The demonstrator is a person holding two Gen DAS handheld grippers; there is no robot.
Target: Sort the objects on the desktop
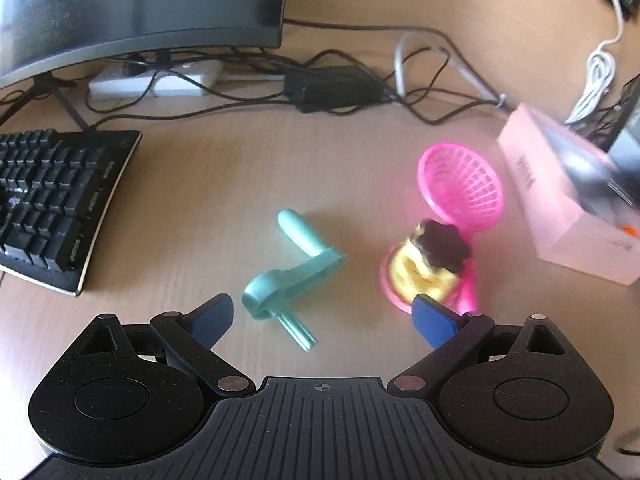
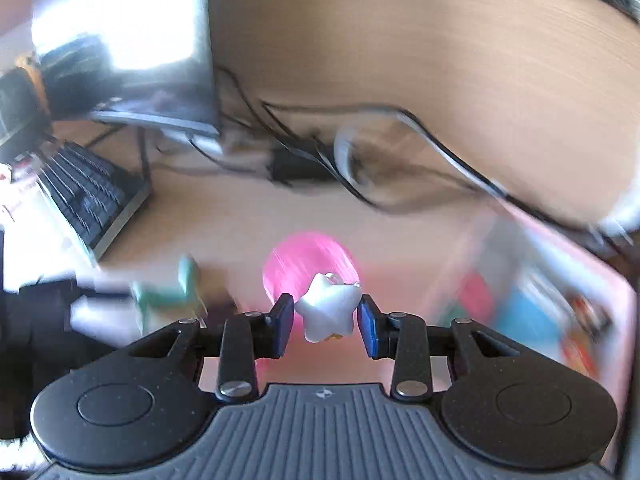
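Right gripper (image 2: 325, 322) clamps white star (image 2: 328, 310), airborne; pink box (image 2: 560, 320) lies to its right. Left gripper (image 1: 322, 316) released, jaws wide; teal crank (image 1: 292, 276) between tips, long axis diagonal, nearer left pad.

A teal plastic crank handle (image 1: 294, 276) lies flat on the wooden desk, its rounded grip pointing away and its thin shaft pointing toward the left wrist camera. Just to its right a pink mesh basket toy (image 1: 460, 184) lies tipped on its side with the open mouth facing left, and a yellow figure with a black top (image 1: 430, 264) rests against its base. A pale pink open box (image 1: 560, 200) sits further right, while a white star-shaped toy (image 2: 328, 306) is pinched off the desk, above the blurred pink basket.
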